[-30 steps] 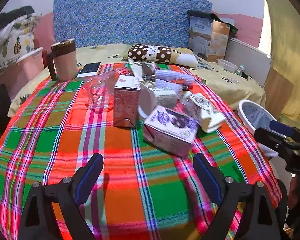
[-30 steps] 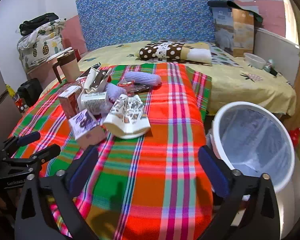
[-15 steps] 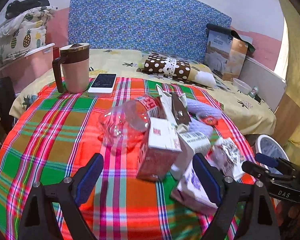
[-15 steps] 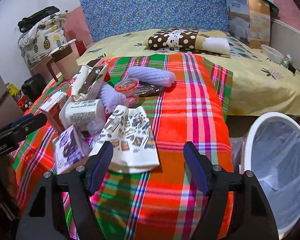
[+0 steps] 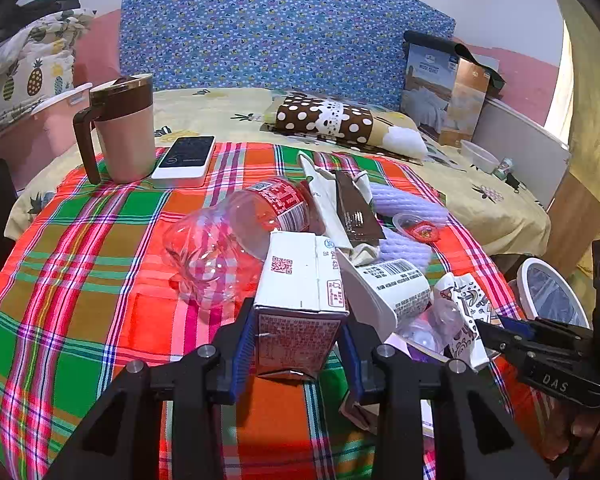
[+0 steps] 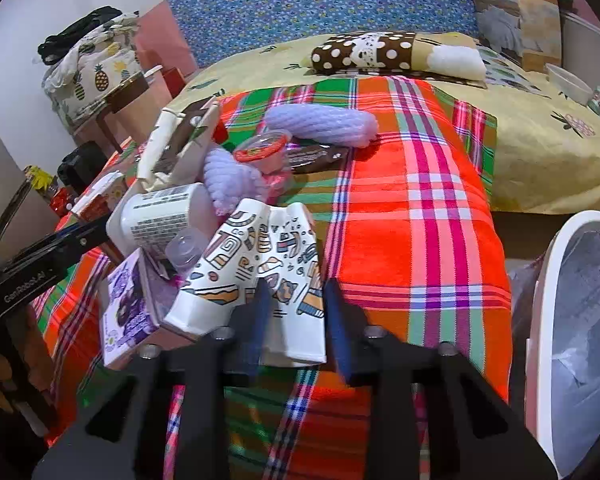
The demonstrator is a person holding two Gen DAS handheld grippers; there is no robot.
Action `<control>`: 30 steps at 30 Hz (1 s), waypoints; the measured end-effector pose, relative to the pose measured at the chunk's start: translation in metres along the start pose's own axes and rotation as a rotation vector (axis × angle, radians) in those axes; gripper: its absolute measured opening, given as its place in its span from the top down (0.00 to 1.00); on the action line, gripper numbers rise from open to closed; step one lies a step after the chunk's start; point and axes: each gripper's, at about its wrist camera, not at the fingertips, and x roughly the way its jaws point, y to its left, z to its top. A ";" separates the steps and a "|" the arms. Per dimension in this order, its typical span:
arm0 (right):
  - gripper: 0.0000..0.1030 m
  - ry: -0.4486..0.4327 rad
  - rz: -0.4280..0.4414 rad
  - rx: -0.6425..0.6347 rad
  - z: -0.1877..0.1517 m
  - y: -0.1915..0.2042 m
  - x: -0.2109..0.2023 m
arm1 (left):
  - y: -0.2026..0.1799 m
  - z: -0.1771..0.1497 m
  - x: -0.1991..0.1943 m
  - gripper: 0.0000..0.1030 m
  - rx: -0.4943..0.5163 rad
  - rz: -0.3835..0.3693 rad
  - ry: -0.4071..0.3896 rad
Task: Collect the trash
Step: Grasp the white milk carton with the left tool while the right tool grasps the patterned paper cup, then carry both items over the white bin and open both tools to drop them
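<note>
While both jaws are closing, we bracket the red carton (image 5: 300, 320) with our left gripper (image 5: 298, 350) and the patterned paper cup (image 6: 260, 276) with our right gripper (image 6: 296, 320), the bin (image 6: 572, 320) lying right of it.

Your left gripper (image 5: 298, 346) points downward, jaws closing around a carton (image 5: 300, 304); your right gripper (image 6: 294, 320) closes on a crumpled cup (image 6: 260, 268).

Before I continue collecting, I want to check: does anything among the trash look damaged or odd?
Yes. The patterned paper cup between the right gripper's closing jaws is crushed flat, and the clear plastic bottle lies on its side, dented.
</note>
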 end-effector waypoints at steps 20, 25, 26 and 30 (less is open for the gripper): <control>0.92 -0.109 -0.013 0.053 -0.005 -0.013 -0.037 | -0.009 0.003 -0.060 0.64 0.033 0.025 -0.090; 0.92 -0.157 -0.029 0.087 -0.011 -0.024 -0.057 | -0.027 0.010 -0.077 0.64 0.056 -0.019 -0.105; 0.92 -0.167 -0.036 0.097 -0.013 -0.027 -0.062 | -0.033 0.011 -0.079 0.64 0.062 -0.037 -0.105; 0.92 -0.203 -0.077 0.140 -0.022 -0.045 -0.081 | -0.066 0.016 -0.085 0.64 0.112 -0.090 -0.120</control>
